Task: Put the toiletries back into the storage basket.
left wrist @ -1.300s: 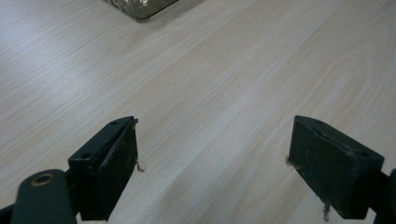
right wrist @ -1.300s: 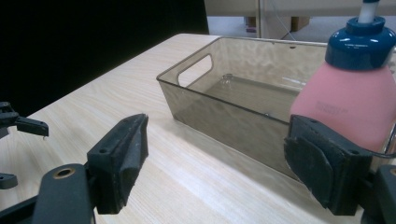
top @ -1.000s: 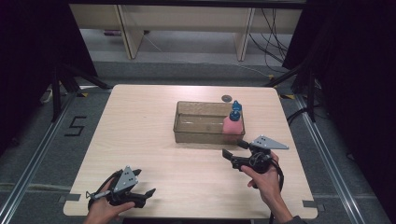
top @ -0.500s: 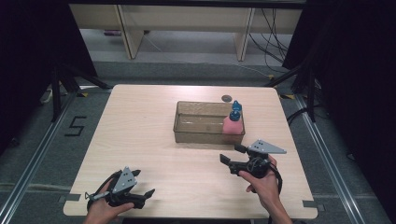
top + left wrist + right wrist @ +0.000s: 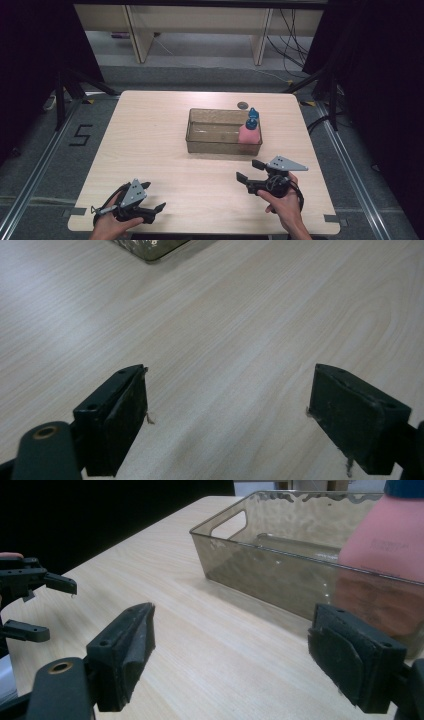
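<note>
A smoky clear plastic bin (image 5: pixel 220 145) stands right of the table's middle. A pink bottle with a blue cap (image 5: pixel 249 132) stands upright in its right end. My right gripper (image 5: pixel 247 169) hovers just in front of the bin and points at its near wall (image 5: pixel 280 565). The pink bottle (image 5: pixel 390 540) shows behind that wall. The right gripper (image 5: pixel 232 625) is open; its jaws have just been opening and hold nothing. My left gripper (image 5: pixel 155 195) rests near the front left edge. In its own view the left gripper (image 5: pixel 227 385) is open over bare wood.
The light wooden table (image 5: pixel 150 130) has bare room left of the bin. A small dark round thing (image 5: pixel 243 105) lies behind the bin. The left gripper (image 5: pixel 45 605) shows far off in the right gripper view. Dark floor and shelving legs surround the table.
My right gripper has drawn back a little from the bin toward the table's near edge. The left gripper has stayed where it was.
</note>
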{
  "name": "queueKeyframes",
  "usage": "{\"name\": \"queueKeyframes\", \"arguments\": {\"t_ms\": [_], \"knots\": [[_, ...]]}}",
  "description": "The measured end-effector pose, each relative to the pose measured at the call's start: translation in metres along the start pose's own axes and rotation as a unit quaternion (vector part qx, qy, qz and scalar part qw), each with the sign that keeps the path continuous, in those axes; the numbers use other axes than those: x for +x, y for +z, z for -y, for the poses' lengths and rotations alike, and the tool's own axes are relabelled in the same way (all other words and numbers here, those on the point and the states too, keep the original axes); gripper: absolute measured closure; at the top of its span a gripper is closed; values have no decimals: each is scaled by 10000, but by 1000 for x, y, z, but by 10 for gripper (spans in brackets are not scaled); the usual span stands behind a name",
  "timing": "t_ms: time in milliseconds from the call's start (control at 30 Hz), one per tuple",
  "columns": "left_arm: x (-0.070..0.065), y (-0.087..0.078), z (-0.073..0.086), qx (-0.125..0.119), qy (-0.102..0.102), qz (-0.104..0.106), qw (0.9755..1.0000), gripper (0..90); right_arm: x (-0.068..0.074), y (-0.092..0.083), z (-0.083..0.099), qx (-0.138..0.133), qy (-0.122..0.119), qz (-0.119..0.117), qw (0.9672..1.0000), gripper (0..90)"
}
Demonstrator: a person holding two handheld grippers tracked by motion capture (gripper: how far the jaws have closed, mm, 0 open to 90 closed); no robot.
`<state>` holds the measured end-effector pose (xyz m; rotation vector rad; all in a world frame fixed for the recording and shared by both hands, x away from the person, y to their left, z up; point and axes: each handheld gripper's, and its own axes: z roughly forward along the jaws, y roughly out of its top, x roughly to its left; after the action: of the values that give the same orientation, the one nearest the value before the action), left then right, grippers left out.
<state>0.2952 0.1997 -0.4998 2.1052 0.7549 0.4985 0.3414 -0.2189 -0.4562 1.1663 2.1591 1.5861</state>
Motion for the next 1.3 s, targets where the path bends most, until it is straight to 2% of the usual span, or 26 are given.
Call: {"name": "queueKeyframes", "arguments": {"t_ms": [33, 67, 100, 133, 167, 233, 267, 367, 400, 433, 500, 533, 600, 633, 667, 767, 800, 900, 967, 1000, 1067, 1200, 1300], "knots": [[0, 0, 0, 0, 0, 0, 10000, 153, 0, 0, 0, 0, 0, 0, 10000, 195], [0, 0, 0, -11, 6, 4, 10000, 153, -2, 0, 1, -31, -153, 6, 9999, 192], [0, 0, 0, -5, 6, 2, 10000, 153, -2, 0, 1, -31, -153, 6, 9999, 192], [0, 0, 0, 7, 8, 7, 10000, 153, 0, -1, 2, 42, -45, 24, 10000, 191], [0, 0, 0, 3, 3, 6, 10000, 153, -1, 0, 4, 5, -153, 1, 9999, 188], [0, 0, 0, -7, -6, -1, 10000, 153, 0, 2, 6, 33, -87, -109, 9999, 186], [1, -1, 0, 24, 51, -25, 10000, 153, 1, 0, 7, 51, -116, -41, 9999, 185], [0, 0, 0, -18, 7, -1, 10000, 153, 2, 1, 8, 55, -33, -42, 10000, 183], [0, -1, 0, -4, 1, -4, 10000, 153, 1, -1, 9, 1, -202, -14, 9998, 182], [0, -1, 0, -4, 1, -4, 10000, 153, 1, -1, 9, 1, -202, -14, 9998, 182], [1, -1, -1, 32, 50, -47, 10000, 153, 1, -1, 11, 66, -169, 17, 9998, 179], [1, -1, 0, 19, 35, -45, 10000, 153, 4, -2, 13, 109, -30, -140, 9998, 178], [1, -1, 0, 38, 46, -53, 10000, 153, 3, -3, 13, 144, -106, -84, 9998, 178], [0, -1, 0, 8, 19, -42, 10000, 153, 3, -2, 15, 58, -154, -72, 9998, 177], [0, -1, 0, -2, 10, -14, 10000, 153, 4, -3, 16, 135, -55, -114, 9998, 176], [0, 0, 0, -5, 9, -15, 10000, 153, 6, -5, 18, 125, 48, -138, 9998, 174], [0, 0, 0, 13, 4, 10, 10000, 153, 5, -5, 19, 131, -50, -169, 9998, 173], [1, -1, 0, 45, 48, -8, 10000, 153, 5, -6, 21, 93, -108, -128, 9998, 173], [0, -1, 0, 5, 8, -26, 10000, 153, 6, -8, 22, 157, -26, -173, 9997, 172], [2, -2, 0, 88, 115, 4, 9999, 153, 6, -9, 24, 143, -6, -177, 9997, 171], [1, 0, 0, 21, 34, -16, 10000, 153, 5, -10, 25, 173, 14, -156, 9997, 169], [0, 0, 0, 8, -1, -19, 10000, 153, 5, -14, 28, 218, 33, -70, 9997, 167], [1, 0, 0, 26, 60, -44, 10000, 153, 6, -15, 30, 261, 109, -99, 9995, 167]]}}
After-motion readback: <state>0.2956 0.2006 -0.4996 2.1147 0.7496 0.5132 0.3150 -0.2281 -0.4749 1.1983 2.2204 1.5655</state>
